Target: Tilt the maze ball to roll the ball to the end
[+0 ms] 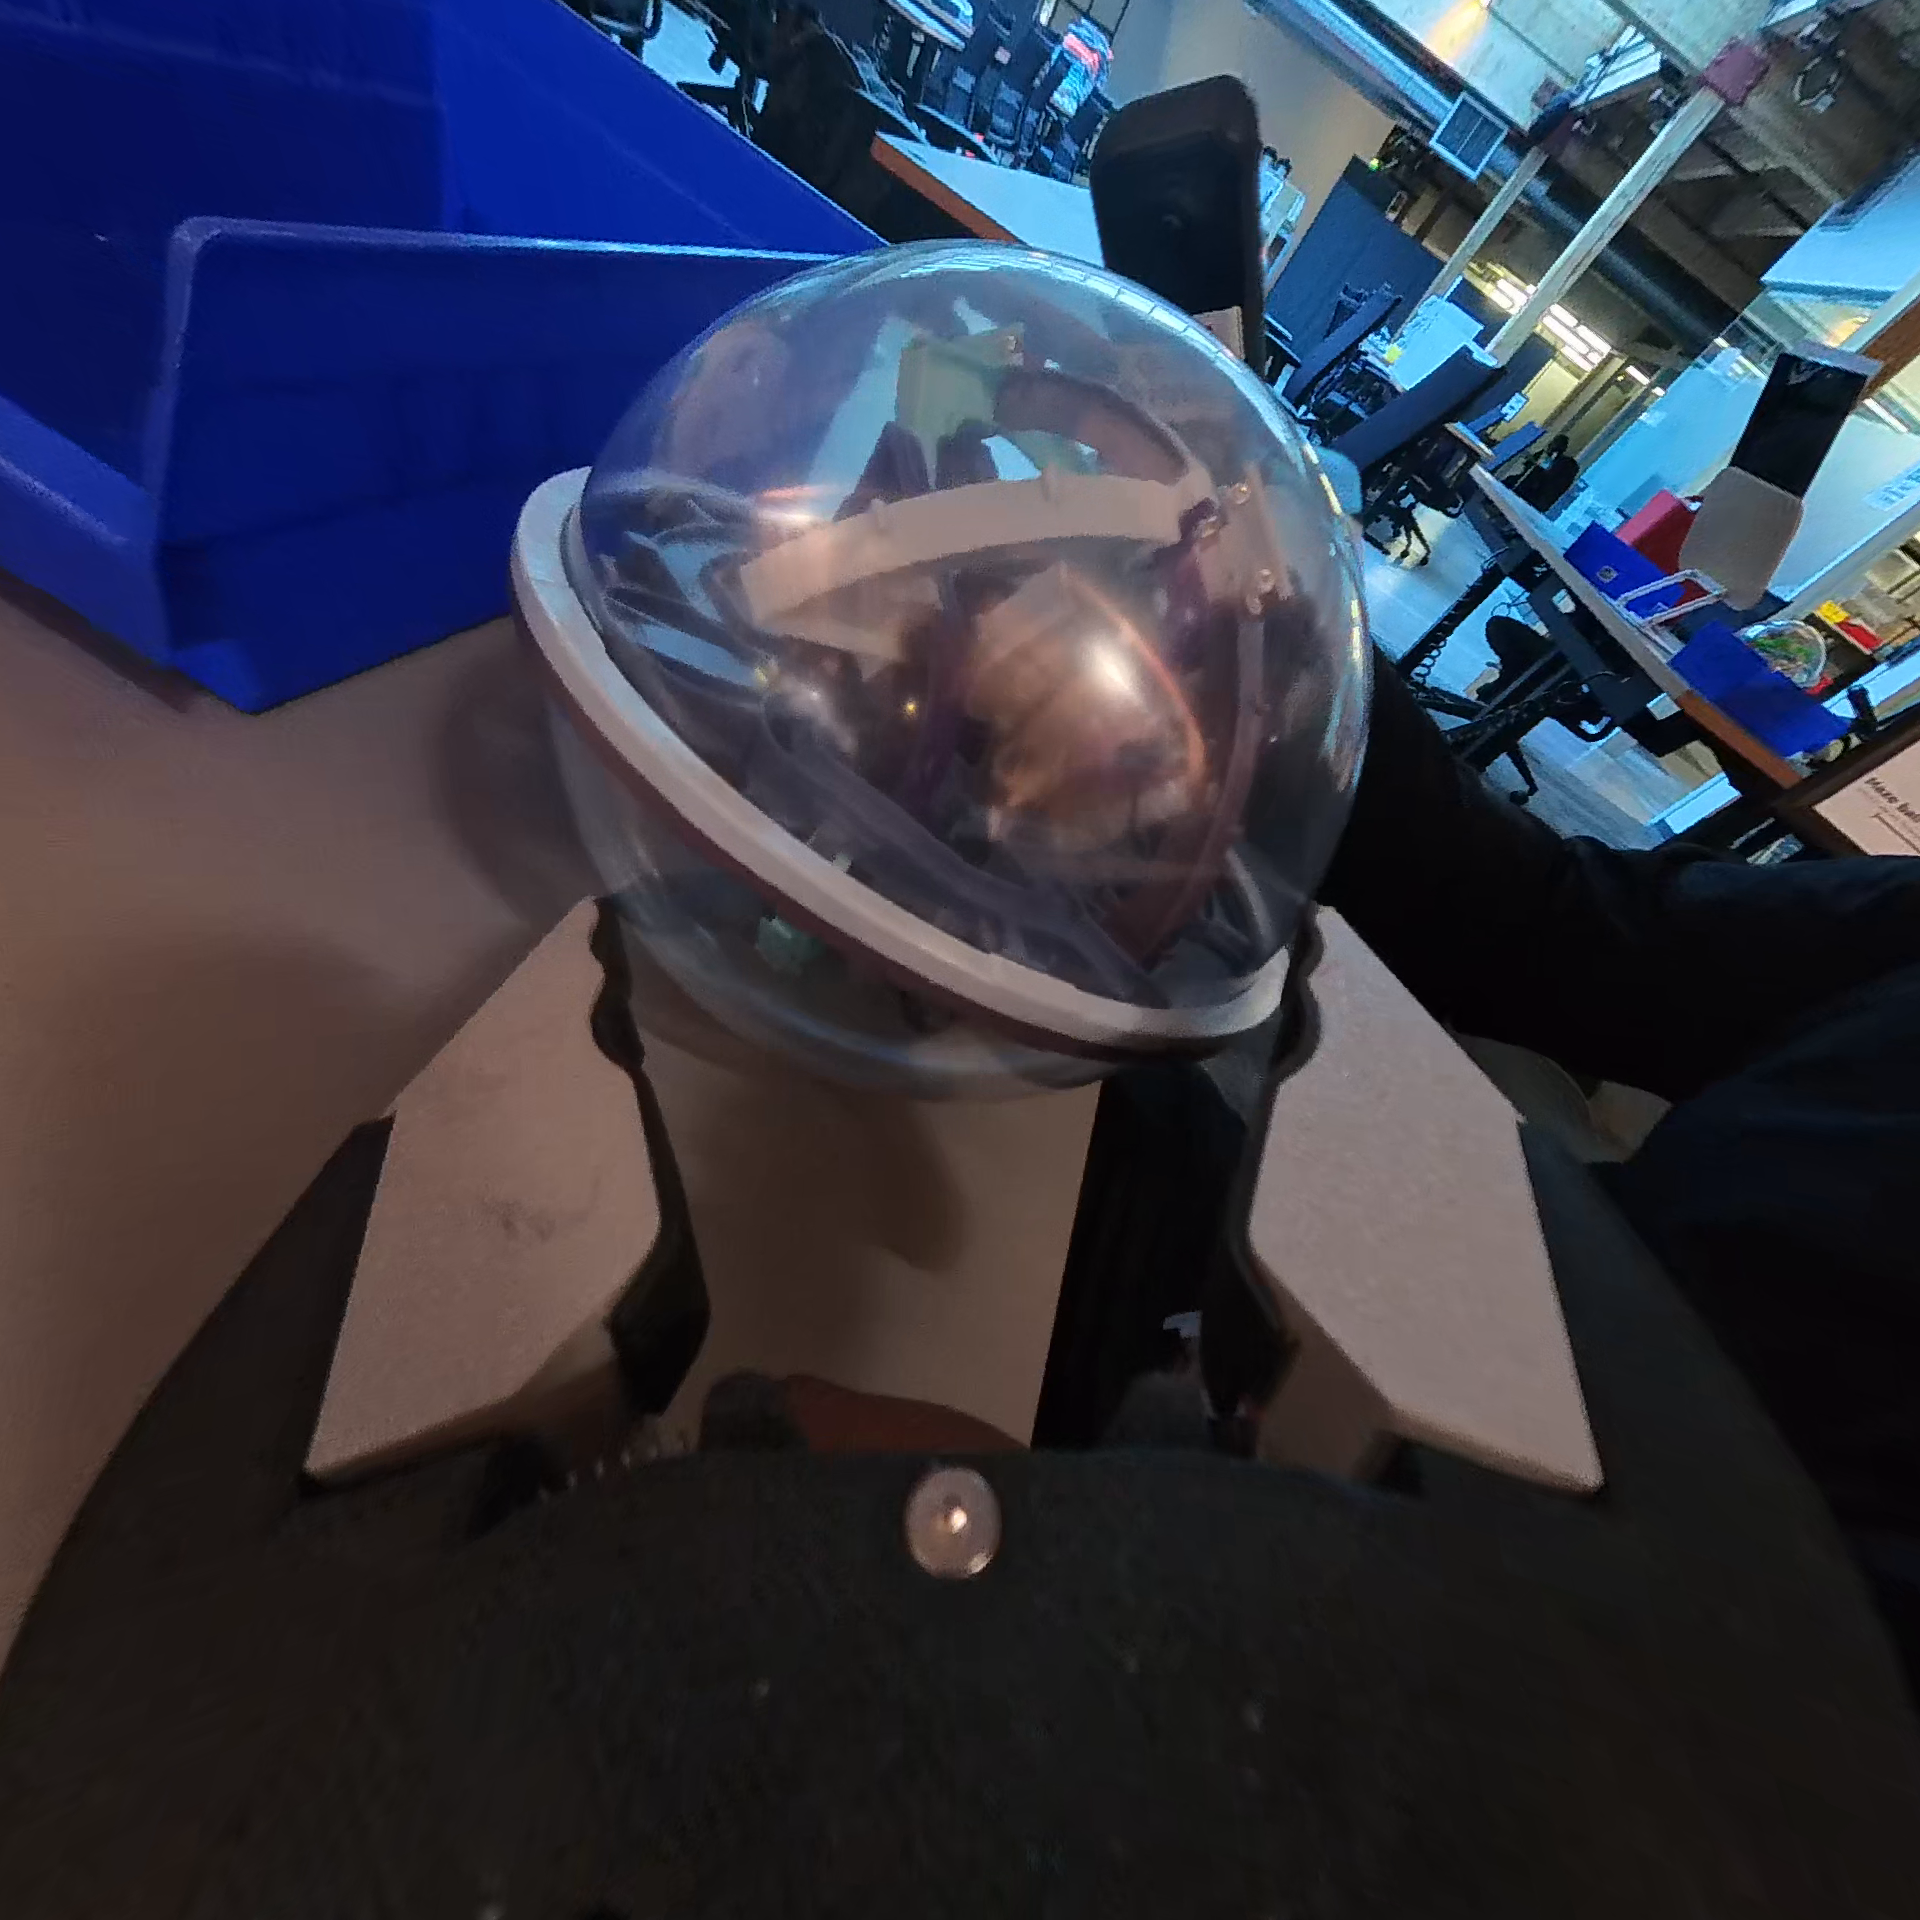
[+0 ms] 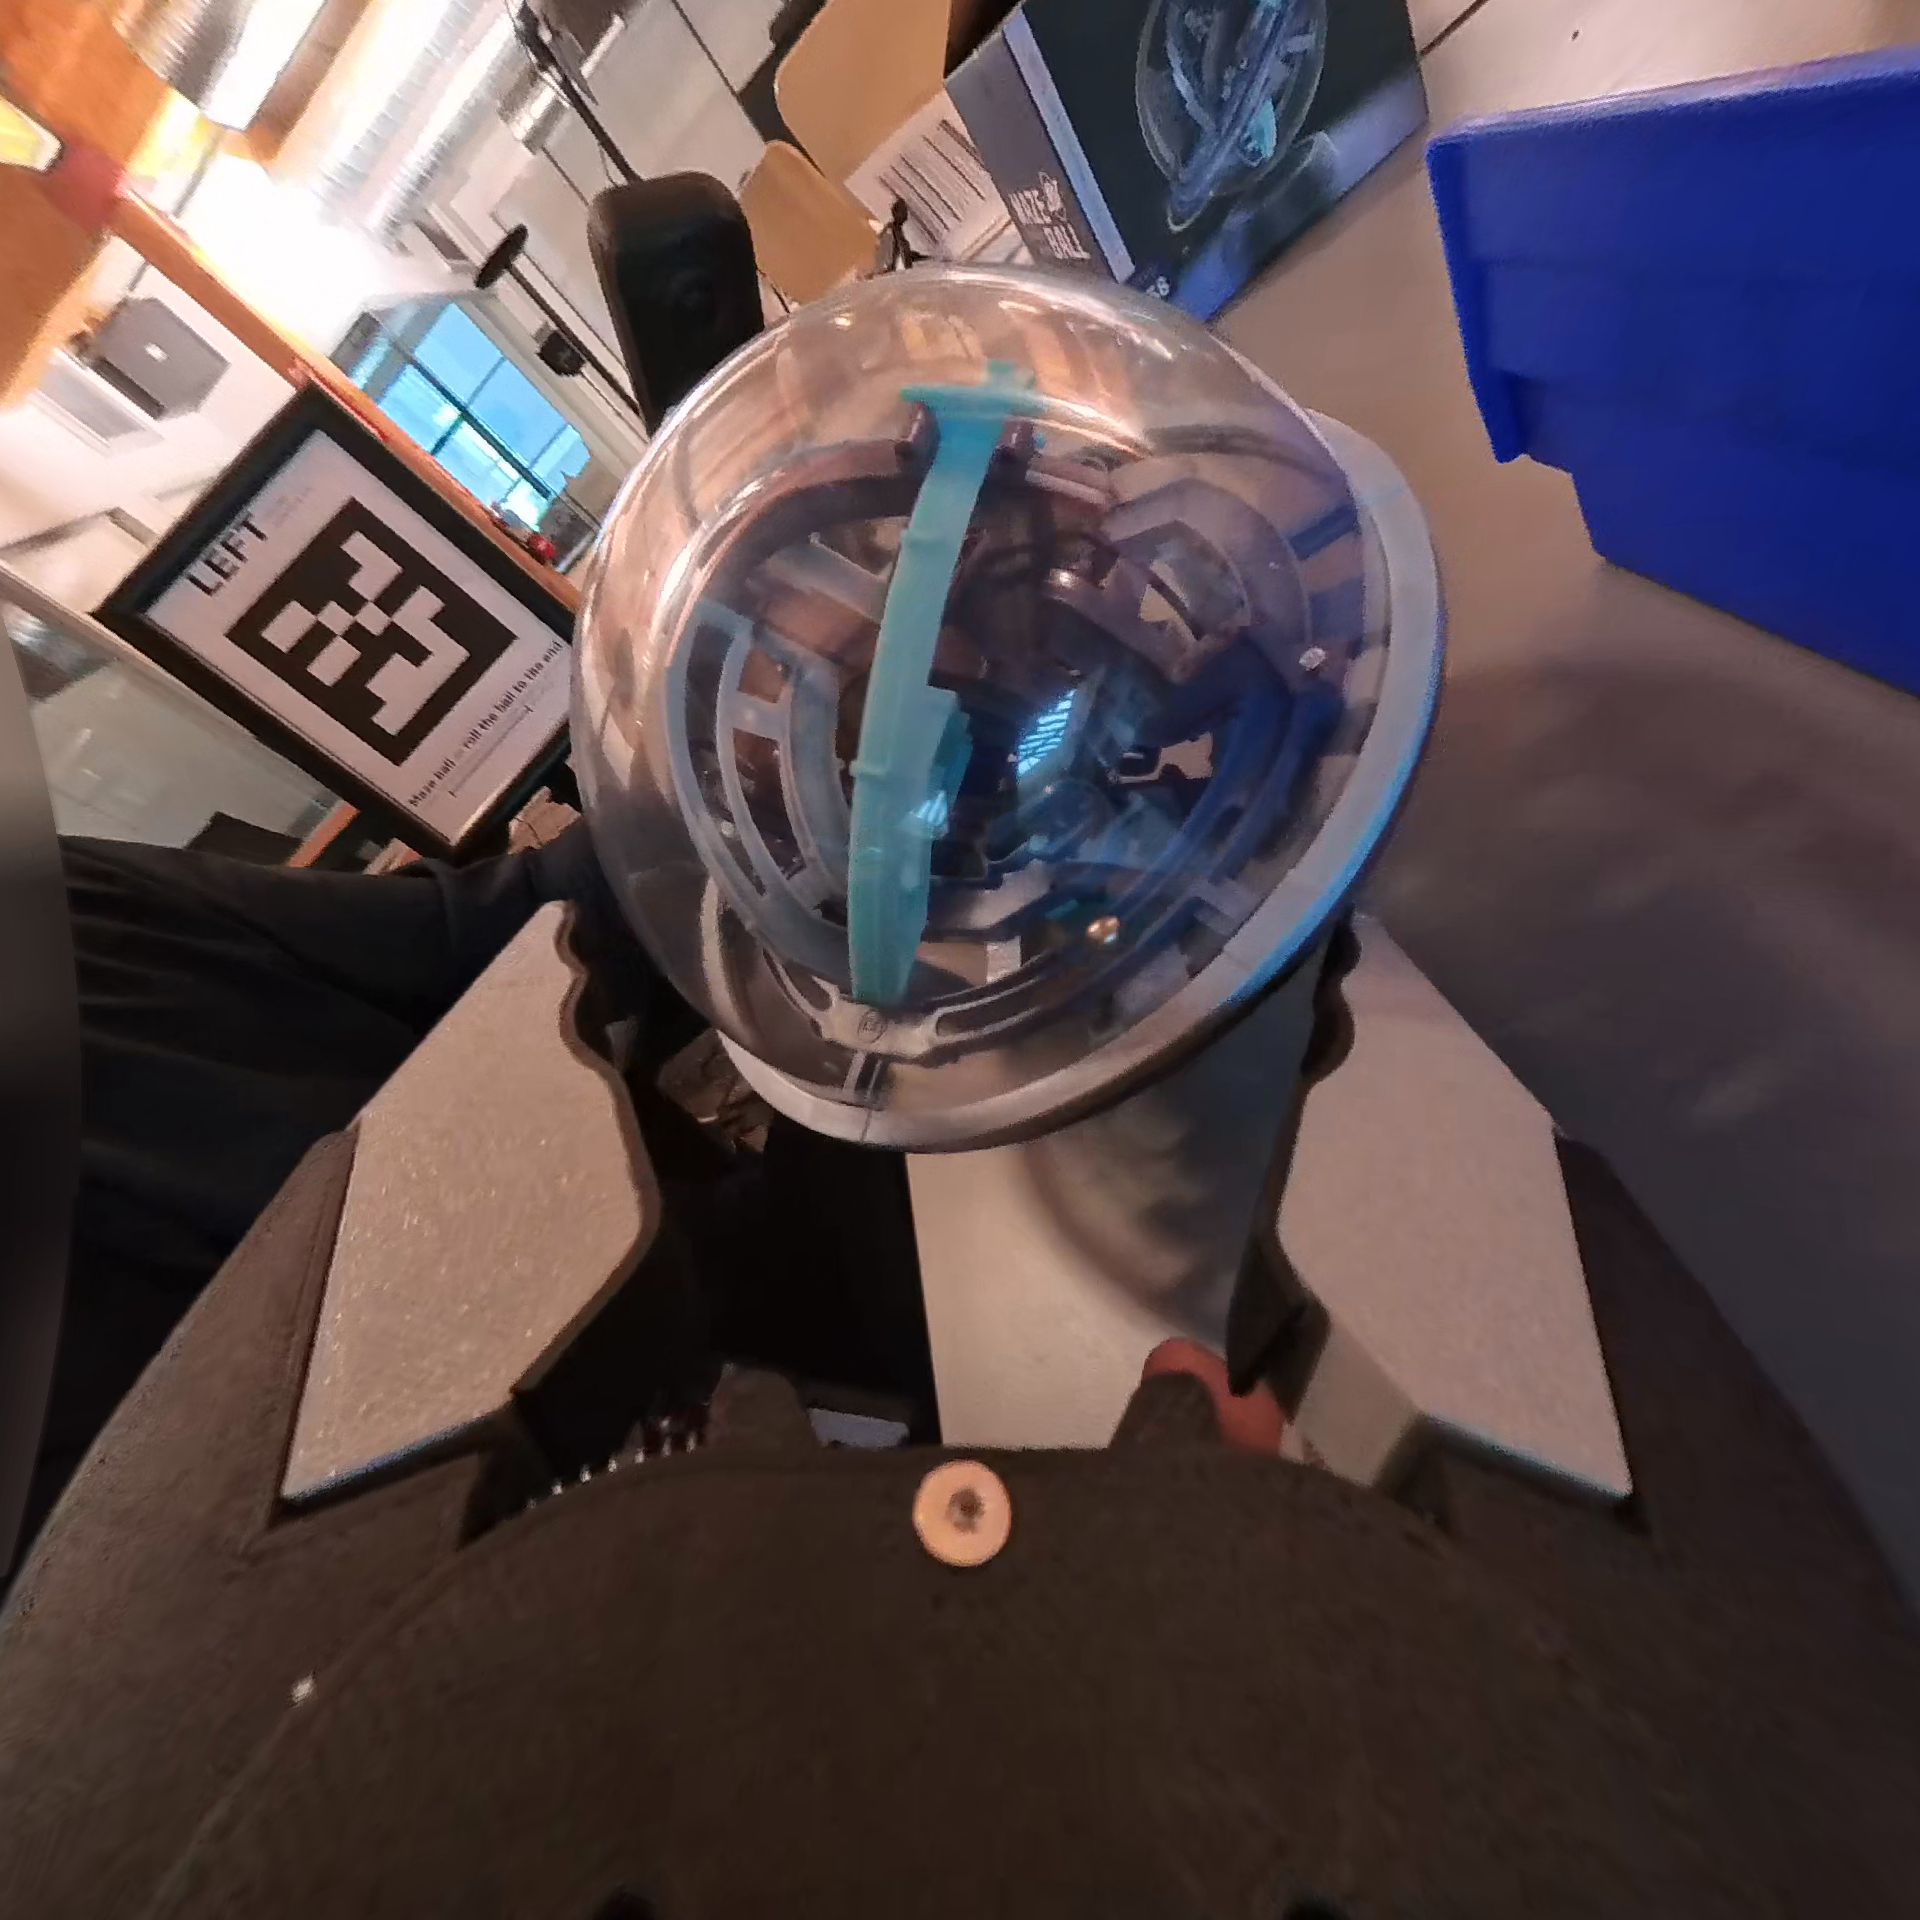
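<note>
Blur over much of the maze ball [image 1: 940,665] in the left wrist view, inner tracks smeared together, small rolling ball not to be made out there. Lower shell hidden behind the pale rim ring and the fingers. Left gripper [image 1: 945,987] spread wide, grasping the sphere from below, both black fingertips [image 1: 613,997] pressed against the underside near the rim ring, sphere held up clear of the tabletop [image 1: 208,935]. Blue bins [image 1: 312,416] at the far left edge of the tabletop, cut off by the frame. Dark upright device [image 1: 1179,197] just behind the sphere, partly hidden by it. Dark sleeve [image 1: 1558,935] at right, reaching behind the sphere. Office desks and chairs beyond, soft and small. In the right wrist view, sphere [image 2: 1003,707] sharper: teal arched strip over grey and brown tracks, a small metallic bead [image 2: 1103,928] low on a track near the rim, hard to confirm as the ball. Right gripper [image 2: 961,997] likewise wide apart and clasping the same sphere from beneath, fingertips [image 2: 1325,987] against the lower shell, contact on the left side partly hidden. Tabletop [image 2: 1662,935] below and to the right. Blue bin [image 2: 1704,364] toward the far right edge. Printed box [image 2: 1195,145] at the far edge, partly cropped. Marker board [image 2: 343,623] behind at left, its lower corner hidden by the sphere.
</note>
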Demonstrator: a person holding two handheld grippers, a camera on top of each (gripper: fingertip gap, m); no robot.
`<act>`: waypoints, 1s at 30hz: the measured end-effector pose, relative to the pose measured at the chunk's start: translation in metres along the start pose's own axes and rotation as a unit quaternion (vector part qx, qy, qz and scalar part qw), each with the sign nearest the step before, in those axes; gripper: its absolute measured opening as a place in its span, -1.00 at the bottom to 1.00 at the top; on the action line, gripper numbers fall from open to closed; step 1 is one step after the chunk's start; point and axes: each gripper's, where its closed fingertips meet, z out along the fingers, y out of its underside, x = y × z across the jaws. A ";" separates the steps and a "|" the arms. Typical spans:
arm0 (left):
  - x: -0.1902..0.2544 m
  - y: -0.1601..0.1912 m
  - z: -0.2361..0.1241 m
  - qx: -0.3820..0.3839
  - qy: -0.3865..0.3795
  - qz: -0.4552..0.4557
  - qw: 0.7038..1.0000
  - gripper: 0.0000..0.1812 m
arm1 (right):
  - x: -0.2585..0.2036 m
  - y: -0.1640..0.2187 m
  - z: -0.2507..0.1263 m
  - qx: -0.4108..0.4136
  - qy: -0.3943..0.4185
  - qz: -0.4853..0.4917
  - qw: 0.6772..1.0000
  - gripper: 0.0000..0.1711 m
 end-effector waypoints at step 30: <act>-0.007 -0.016 -0.012 0.038 -0.004 -0.022 0.999 0.30 | -0.006 -0.006 -0.004 0.021 -0.051 0.071 0.996 0.61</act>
